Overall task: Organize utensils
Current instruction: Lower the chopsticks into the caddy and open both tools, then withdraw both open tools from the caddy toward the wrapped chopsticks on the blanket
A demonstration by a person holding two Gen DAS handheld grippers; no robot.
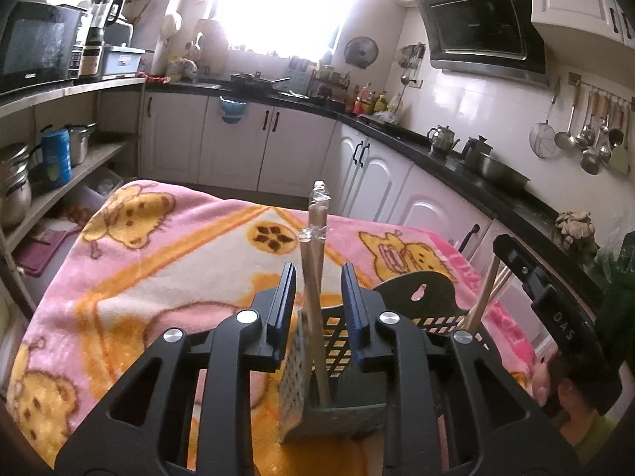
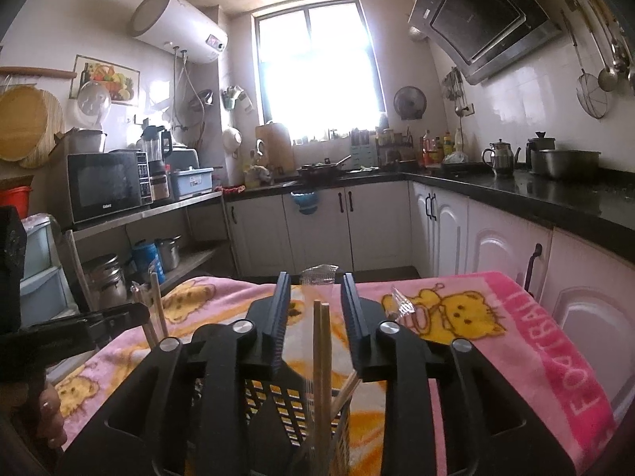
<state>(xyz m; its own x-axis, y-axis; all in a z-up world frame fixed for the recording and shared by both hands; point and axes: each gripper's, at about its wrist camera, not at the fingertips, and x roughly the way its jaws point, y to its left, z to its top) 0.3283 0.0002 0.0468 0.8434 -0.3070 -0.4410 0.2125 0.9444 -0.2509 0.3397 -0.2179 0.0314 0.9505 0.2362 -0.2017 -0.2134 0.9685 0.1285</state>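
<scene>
A black perforated utensil holder (image 1: 432,301) stands on a pink blanket (image 1: 158,261). In the left wrist view a plastic-wrapped pair of wooden chopsticks (image 1: 313,254) stands upright in one compartment, between the jaws of my left gripper (image 1: 317,301). There is a gap on both sides, so the pads do not press on it. In the right wrist view another pair of chopsticks (image 2: 320,353) stands in the holder (image 2: 278,400) between the parted jaws of my right gripper (image 2: 315,309), also untouched. Clear wrap (image 2: 319,273) sticks up above them.
A loose piece of clear wrap (image 2: 405,301) lies on the blanket (image 2: 516,333). White cabinets under a black counter (image 2: 555,202) run along the right and back. Shelves with a microwave (image 2: 107,186) and pots stand at the left. A hand (image 2: 51,416) holds the left tool.
</scene>
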